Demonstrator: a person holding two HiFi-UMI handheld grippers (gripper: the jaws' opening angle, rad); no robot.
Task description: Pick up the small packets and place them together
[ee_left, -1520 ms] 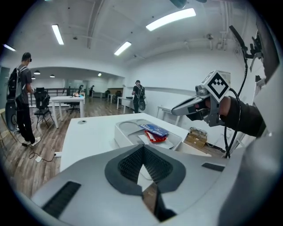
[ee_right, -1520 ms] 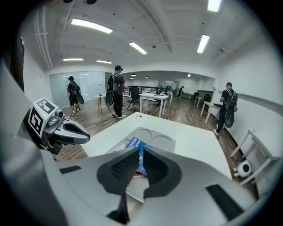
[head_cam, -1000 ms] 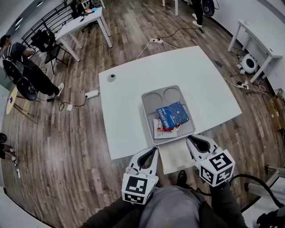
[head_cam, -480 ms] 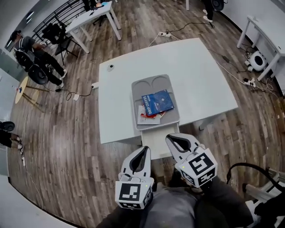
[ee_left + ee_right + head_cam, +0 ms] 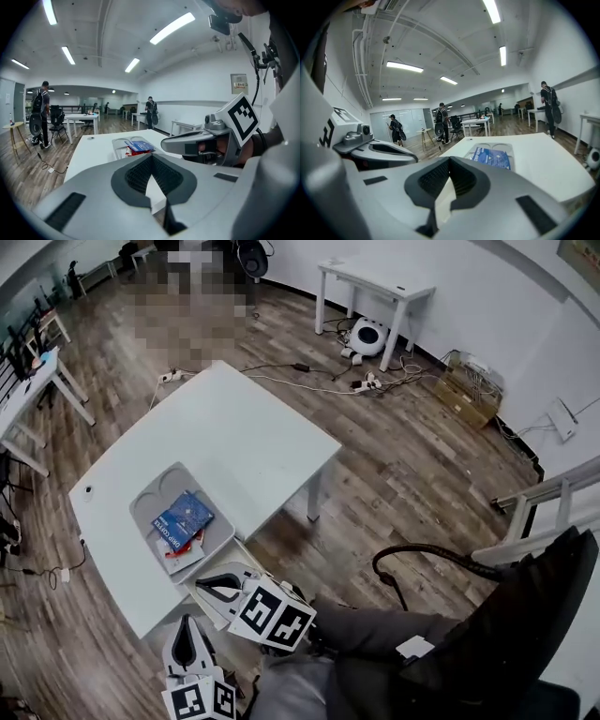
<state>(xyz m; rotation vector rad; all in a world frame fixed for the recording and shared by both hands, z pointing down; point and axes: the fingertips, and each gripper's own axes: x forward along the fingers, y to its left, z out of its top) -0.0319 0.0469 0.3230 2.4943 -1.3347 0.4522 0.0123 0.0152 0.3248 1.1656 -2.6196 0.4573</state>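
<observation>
The packets lie stacked in a grey tray [image 5: 150,498] on the white desk [image 5: 234,418]. A flat, glossy, rectangular blue packet [image 5: 185,518] lies on top, askew, and beneath it the edges of a red packet [image 5: 192,542] and a white packet [image 5: 173,559] stick out toward the near end. The tray is a smooth moulded rectangle with rounded corners and two shallow round wells at its far end, and it sits near the desk's near edge. The desk top is a plain matte slab on thin white legs, standing on a floor [image 5: 403,474] of brown wood-grain planks. The left hand-held gripper [image 5: 151,158] has its jaws together, the ribbed black pads meeting at the tips with nothing between them. Only a teardrop-shaped gap shows behind the tips. The right hand-held gripper [image 5: 449,161] is likewise closed and empty, pads tip to tip. Both have smooth light-grey plastic shells and carry a white cube printed with black square markers. In the head view they are off the desk's near edge, by the person's lap. The right one is close to the tray's near corner but clear of it, and the left one is lower and farther off. Neither touches a packet.
</observation>
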